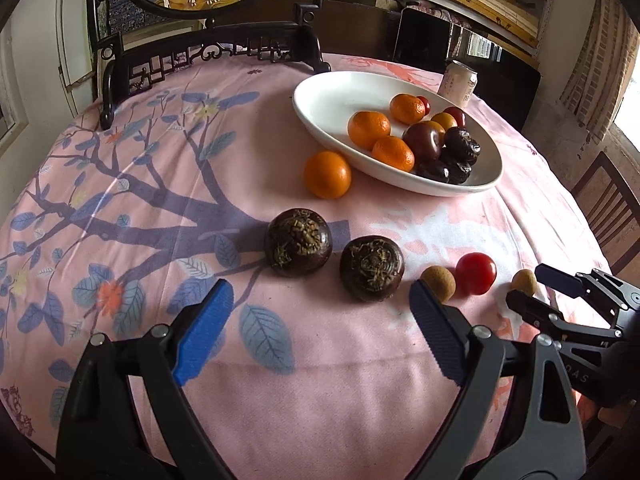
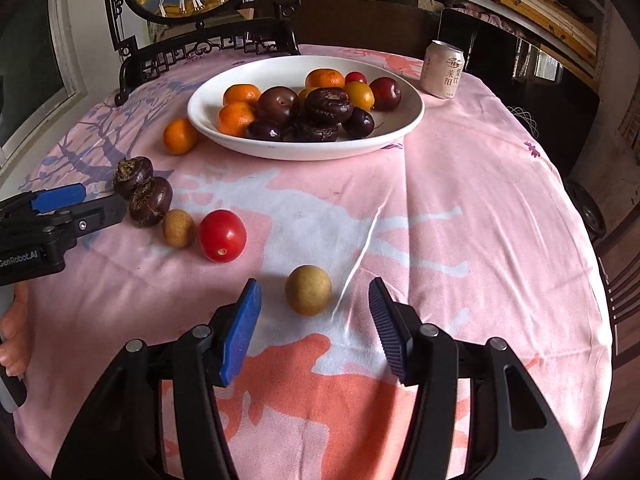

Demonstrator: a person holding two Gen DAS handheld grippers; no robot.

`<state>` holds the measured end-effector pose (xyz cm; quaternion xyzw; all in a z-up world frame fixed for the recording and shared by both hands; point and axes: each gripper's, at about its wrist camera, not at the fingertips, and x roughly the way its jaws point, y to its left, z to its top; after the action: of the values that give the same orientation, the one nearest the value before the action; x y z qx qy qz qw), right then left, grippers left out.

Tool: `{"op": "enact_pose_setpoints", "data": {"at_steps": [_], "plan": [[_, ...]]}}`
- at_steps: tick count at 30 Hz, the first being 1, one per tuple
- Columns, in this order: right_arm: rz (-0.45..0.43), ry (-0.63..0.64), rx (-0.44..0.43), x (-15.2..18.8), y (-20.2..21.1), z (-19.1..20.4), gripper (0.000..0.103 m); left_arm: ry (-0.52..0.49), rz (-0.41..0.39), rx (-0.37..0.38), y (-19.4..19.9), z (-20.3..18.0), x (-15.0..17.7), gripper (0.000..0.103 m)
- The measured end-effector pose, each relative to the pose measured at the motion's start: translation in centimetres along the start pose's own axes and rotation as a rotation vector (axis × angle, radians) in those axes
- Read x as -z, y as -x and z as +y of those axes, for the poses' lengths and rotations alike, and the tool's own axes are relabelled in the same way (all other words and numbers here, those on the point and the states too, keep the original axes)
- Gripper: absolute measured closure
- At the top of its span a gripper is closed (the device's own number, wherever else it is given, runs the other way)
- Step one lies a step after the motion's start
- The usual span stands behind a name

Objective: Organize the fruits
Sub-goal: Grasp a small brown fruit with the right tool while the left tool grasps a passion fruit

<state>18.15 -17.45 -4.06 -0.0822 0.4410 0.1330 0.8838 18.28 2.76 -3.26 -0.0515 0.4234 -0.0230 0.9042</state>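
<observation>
Tan longan (image 2: pixel 308 290) lies just ahead, between right gripper's (image 2: pixel 316 320) spread jaws.

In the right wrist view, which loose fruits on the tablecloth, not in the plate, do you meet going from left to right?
Two dark water chestnuts, overlapping → small orange and tan longan, almost level → red tomato → second longan, lying ahead of the open right tool.
</observation>
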Motion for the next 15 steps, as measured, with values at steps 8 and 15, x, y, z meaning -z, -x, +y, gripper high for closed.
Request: {"op": "enact_pose_setpoints", "data": {"at_steps": [8, 15], "plan": [[-0.043, -0.114, -0.070, 0.5, 0.3, -0.6, 0.079, -0.014, 0.016, 0.013, -0.3, -0.2, 0.3, 0.012], [-0.048, -0.148, -0.164, 0.8, 0.6, -1.2, 0.079, -0.017, 0.073, 0.018, -1.5, -0.4, 0.6, 0.013]]}}
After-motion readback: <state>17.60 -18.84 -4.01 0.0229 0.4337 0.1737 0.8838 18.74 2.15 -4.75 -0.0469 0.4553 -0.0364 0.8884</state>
